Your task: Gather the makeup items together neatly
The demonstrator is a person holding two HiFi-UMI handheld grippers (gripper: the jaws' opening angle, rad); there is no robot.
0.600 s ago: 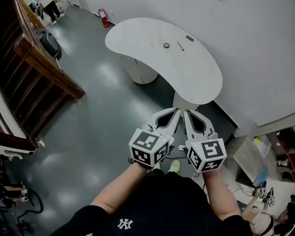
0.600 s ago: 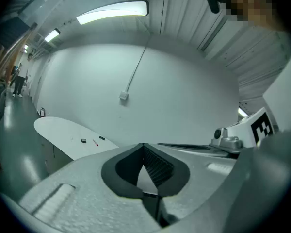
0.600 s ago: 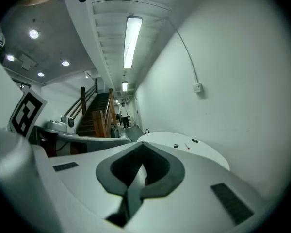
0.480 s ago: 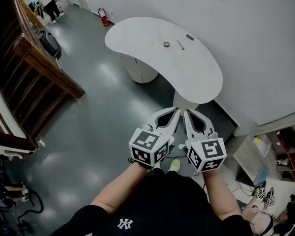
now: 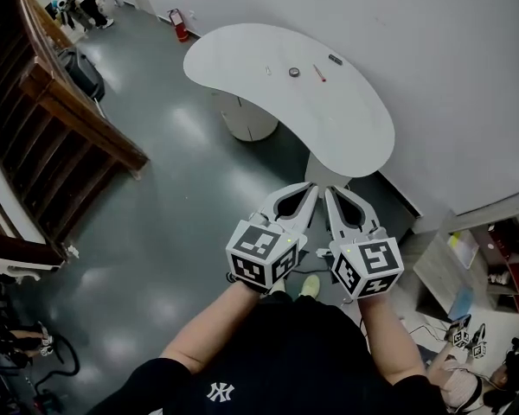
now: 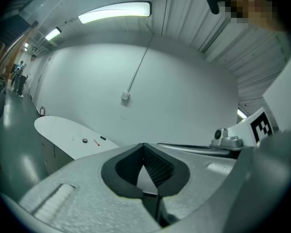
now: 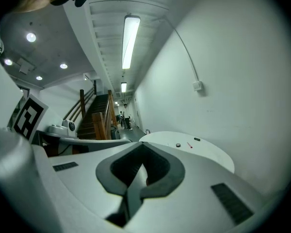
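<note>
Left hand-held gripper & right hand-held gripper sit clenched, empty; table w/ makeup items lies at 12 o'clock, well apart.

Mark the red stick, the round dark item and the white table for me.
red stick (image 5: 318, 73), head view, middle of its length.
round dark item (image 5: 294, 73), head view, its centre.
white table (image 5: 346, 128), head view, bare top near its right end.

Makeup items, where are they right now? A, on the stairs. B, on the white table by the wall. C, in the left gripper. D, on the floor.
B: the items lie spread in a loose row on the table, near the wall.
</note>
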